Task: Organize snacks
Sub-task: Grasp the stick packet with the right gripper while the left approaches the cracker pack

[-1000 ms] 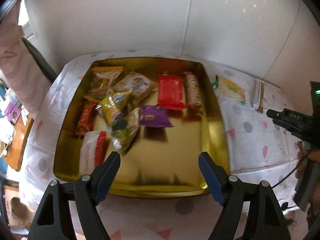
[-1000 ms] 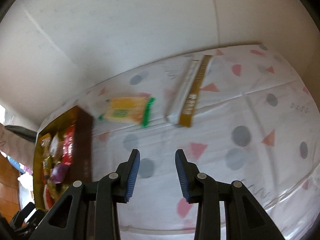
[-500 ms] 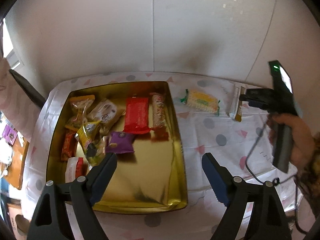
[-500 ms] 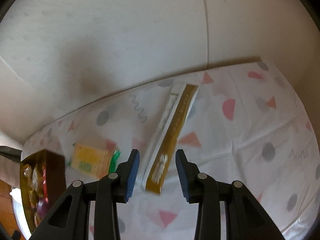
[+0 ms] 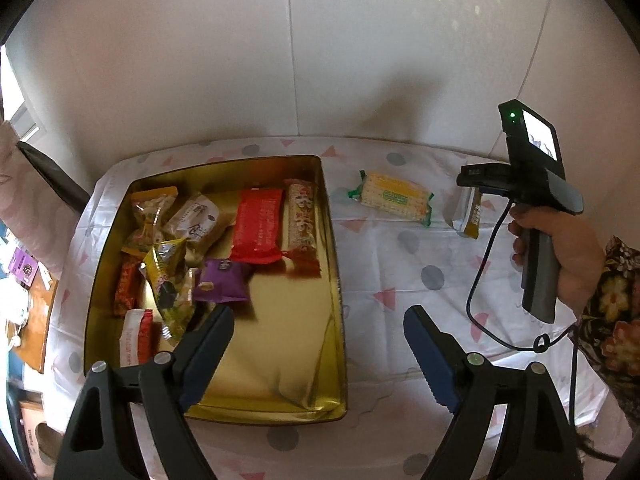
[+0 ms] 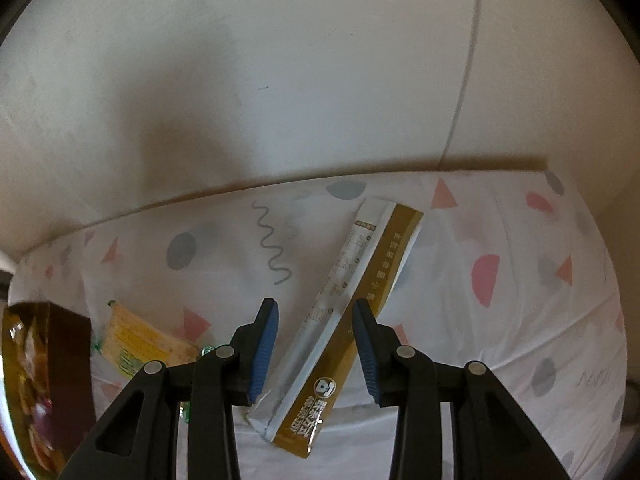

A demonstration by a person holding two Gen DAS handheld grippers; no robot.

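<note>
Snacks [image 5: 256, 224] in gold tin [image 5: 336, 320]

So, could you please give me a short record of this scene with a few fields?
container: gold tin, holding about nine wrapped snacks
still outside: yellow cracker pack; long gold-and-white sachet
surface: patterned tablecloth
left gripper: open, empty, above the tin's near right edge; its jaws have just been opening
right gripper: open, jaws either side of the sachet, not pressing it
likely next: close on the sachet

Two steep wrist views, shared tablecloth [image 5: 400, 264]
</note>
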